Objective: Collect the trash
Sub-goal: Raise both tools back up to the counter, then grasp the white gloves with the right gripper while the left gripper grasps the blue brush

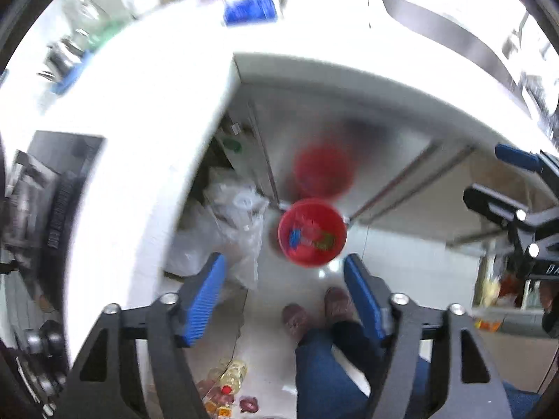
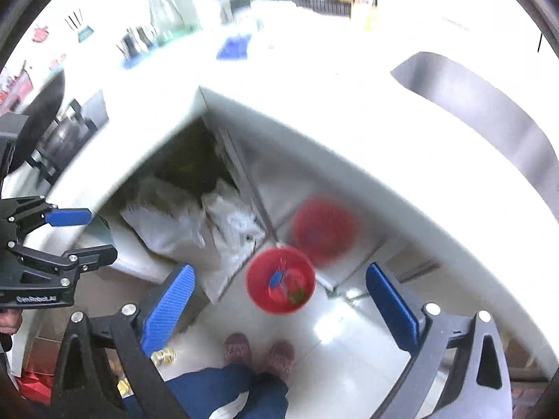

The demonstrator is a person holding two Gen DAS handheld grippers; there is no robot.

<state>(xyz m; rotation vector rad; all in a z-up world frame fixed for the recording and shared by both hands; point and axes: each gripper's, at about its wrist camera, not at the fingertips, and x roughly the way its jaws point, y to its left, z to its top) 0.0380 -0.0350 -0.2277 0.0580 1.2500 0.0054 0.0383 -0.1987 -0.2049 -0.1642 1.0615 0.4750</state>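
Evidently between pickups, we held both the left claw (image 1: 284, 300) and right claw (image 2: 279, 309) apart and empty above the red bin (image 1: 312, 232), needing fresh trash.

Blurred white lettering on left gripper (image 2: 78, 241), unreadable

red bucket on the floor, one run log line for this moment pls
red bucket: on floor, trash inside | left tool: open, empty | right tool: open, empty | both above bucket | shoes beside it

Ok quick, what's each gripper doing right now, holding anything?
Left gripper: open, blue pads apart, nothing between them.
Right gripper: open wide, holding nothing; the round red plastic bin sits on the floor below.
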